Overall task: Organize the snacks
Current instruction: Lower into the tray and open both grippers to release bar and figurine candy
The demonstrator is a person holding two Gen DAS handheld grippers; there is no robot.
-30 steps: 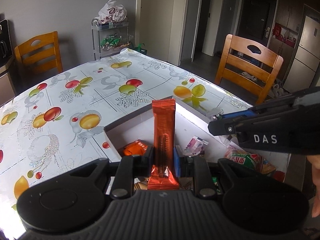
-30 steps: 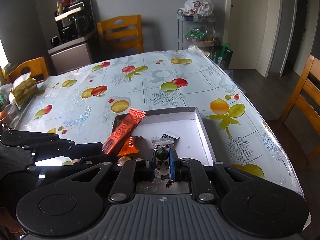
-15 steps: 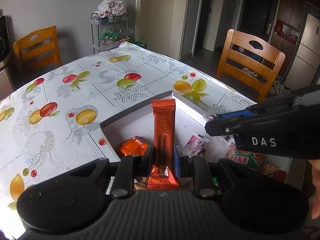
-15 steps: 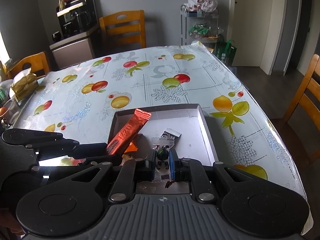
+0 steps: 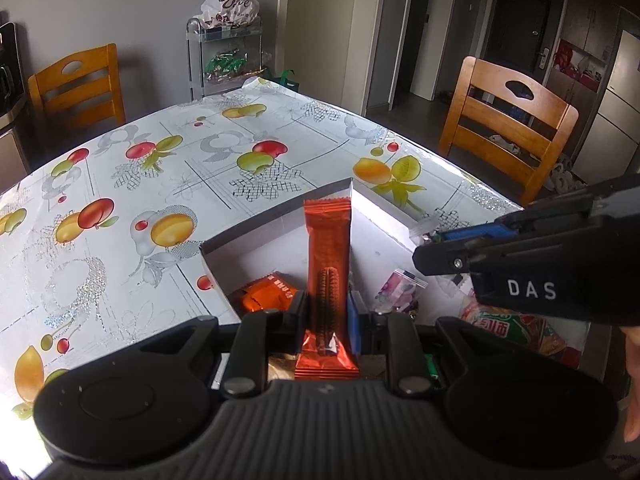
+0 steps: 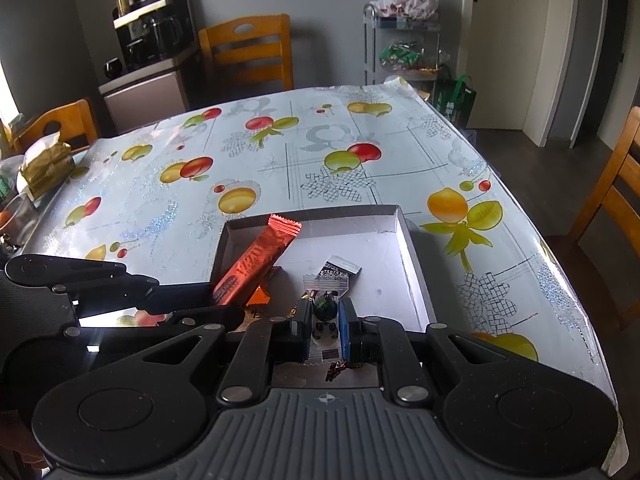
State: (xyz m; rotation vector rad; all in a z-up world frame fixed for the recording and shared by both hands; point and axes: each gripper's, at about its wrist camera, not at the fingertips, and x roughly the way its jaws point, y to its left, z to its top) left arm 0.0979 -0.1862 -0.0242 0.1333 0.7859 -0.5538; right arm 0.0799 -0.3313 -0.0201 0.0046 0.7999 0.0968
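My left gripper point(image 5: 328, 312) is shut on a long orange-red snack bar point(image 5: 327, 256) and holds it over the shallow white box point(image 5: 256, 240). The bar also shows in the right wrist view point(image 6: 256, 264), slanting over the box's near left corner. My right gripper point(image 6: 325, 320) is shut on a small clear-and-white candy packet point(image 6: 326, 316) above the box point(image 6: 408, 256); it shows from the side in the left wrist view point(image 5: 436, 256). In the box lie an orange wrapped snack point(image 5: 266, 294), a pink-purple candy sachet point(image 5: 398, 292) and a black-and-silver sachet point(image 6: 338, 270).
A green-and-red snack bag point(image 5: 512, 328) lies at the box's right. The table has a fruit-print cloth point(image 6: 320, 152). Wooden chairs point(image 5: 508, 128) stand around it, a wire trolley with bags point(image 6: 404, 36) behind. A tissue pack point(image 6: 44, 164) sits at the far left edge.
Both grippers have shifted slightly over the box with their snacks still held; the box looks a little farther forward in both views. Nothing was let go.
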